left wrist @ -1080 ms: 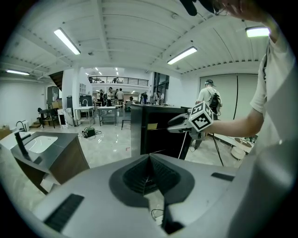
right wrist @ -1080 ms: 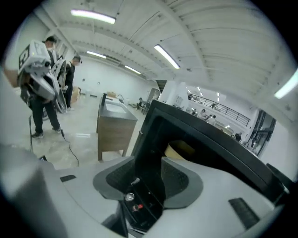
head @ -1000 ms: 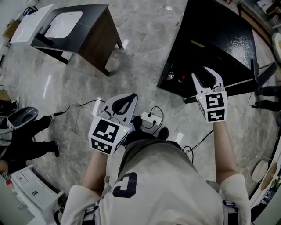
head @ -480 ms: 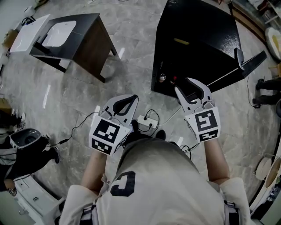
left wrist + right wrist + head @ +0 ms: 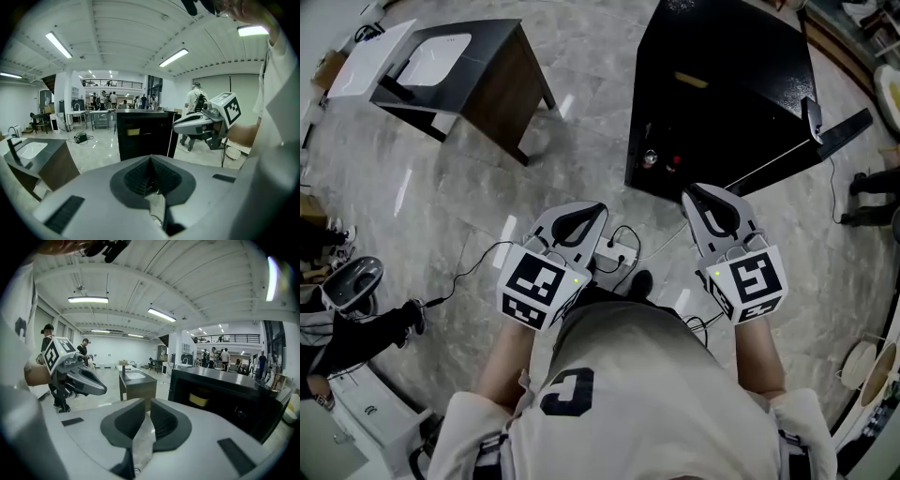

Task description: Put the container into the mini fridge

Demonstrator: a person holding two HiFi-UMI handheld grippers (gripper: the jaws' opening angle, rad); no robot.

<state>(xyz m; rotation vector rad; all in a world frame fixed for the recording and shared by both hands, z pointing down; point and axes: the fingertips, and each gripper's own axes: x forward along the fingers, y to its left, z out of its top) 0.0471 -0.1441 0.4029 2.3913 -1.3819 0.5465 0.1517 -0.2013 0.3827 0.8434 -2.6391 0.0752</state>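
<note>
Yellow against a black interior, a small container [image 5: 199, 399] is seen on a shelf inside the mini fridge [image 5: 731, 66]. It lies ahead of the right gripper [image 5: 146, 401] and off to its right, well apart from the jaws. At this range its shape cannot be made out, so it is only presumed to be the task's container, already lodged in the fridge. The fridge door [image 5: 839, 127] is swung wide, further to that gripper's right.

The right gripper's jaws are closing, with a narrow slit left between them and nothing caught there. The left gripper [image 5: 150, 158] is pressed together and nothing is held. The fridge stands straight ahead of it, well apart, and a dark side table [image 5: 502, 56] lies far off to its left. A power strip [image 5: 617, 251] is seen on the grey floor [image 5: 581, 131], below and between the two grippers.

The container is judged to be light and fairly stiff, likely a plastic tub with smooth walls that could slip under a loose pinch. Should it need moving, it would best be taken across its narrow width, low on the side walls or at the rim, with the jaws spread wider than they stand now. Only the door is judged to remain, as it has not been shut.
</note>
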